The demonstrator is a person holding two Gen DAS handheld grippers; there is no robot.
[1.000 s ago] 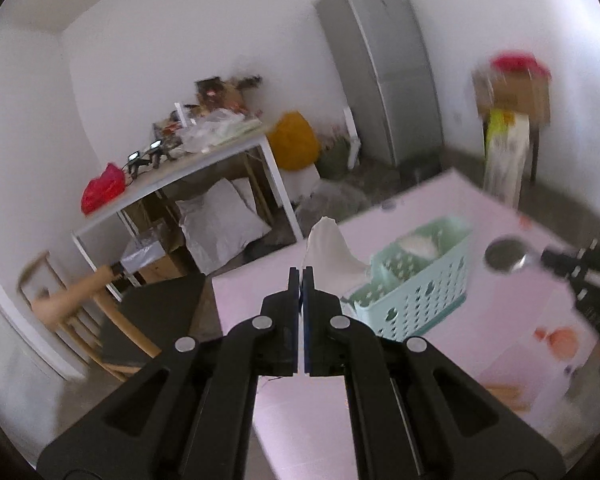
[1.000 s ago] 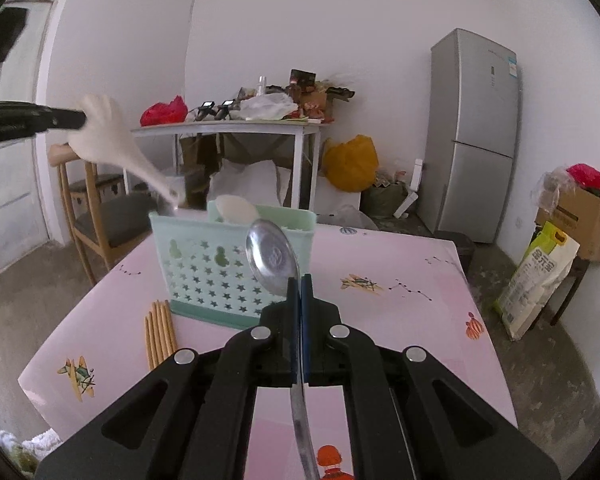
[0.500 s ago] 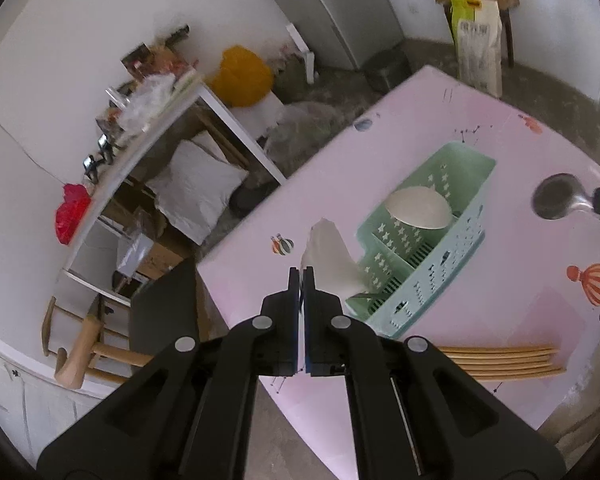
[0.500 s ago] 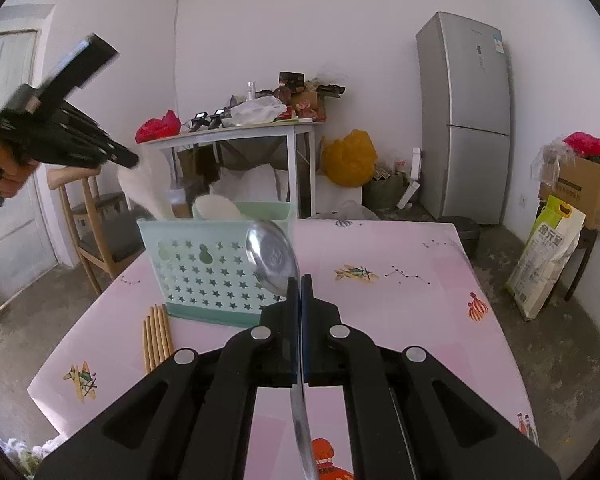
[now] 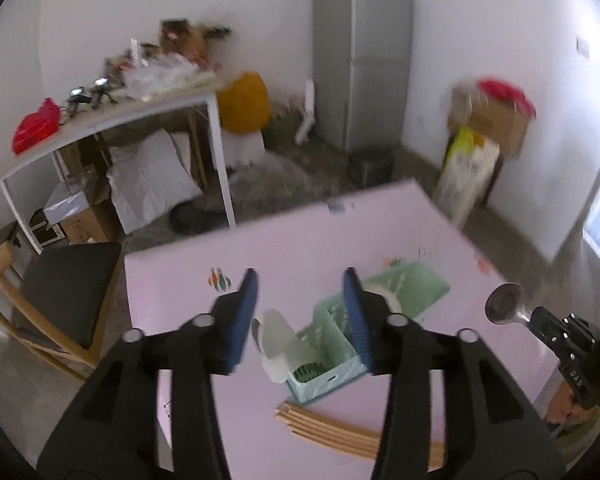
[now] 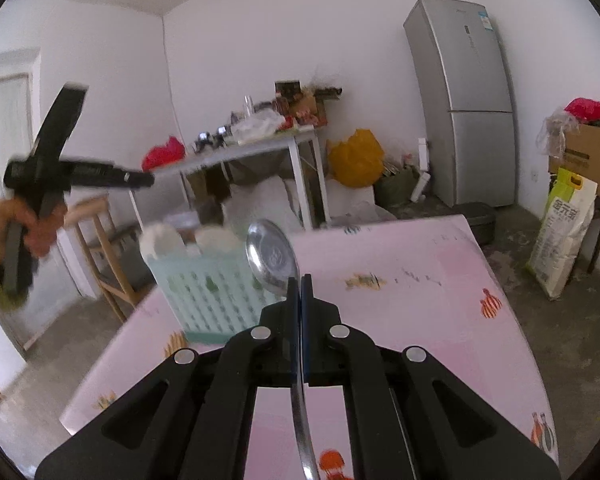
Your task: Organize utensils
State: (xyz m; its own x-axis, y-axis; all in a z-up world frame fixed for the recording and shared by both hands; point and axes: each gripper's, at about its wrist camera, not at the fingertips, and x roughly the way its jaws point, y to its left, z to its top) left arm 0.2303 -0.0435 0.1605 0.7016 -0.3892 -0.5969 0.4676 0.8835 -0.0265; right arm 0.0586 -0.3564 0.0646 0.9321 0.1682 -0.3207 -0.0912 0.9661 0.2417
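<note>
The white plastic spoon lies low and centre in the left wrist view, its bowl leaning out over the near end wall of the mint-green utensil basket; whether its handle sits fully in the near compartment cannot be told through the blur. The left gripper hangs above it with its jaws opening, the blue pads spread to either side of the spoon and touching nothing.

Lift the left gripper straight clear of the basket before swinging it, so a pad does not snag the spoon or tip the basket.

The right gripper has its fingers pressed together on the handle of the metal spoon, bowl upward, at centre frame just in front of the basket. Carry it over a compartment, tilt the handle down, and release only once the tip is inside the wall.

The wooden chopsticks lie flat on the pink table, lower centre of the left wrist view, just beside the basket; they appear to be left for later.
</note>
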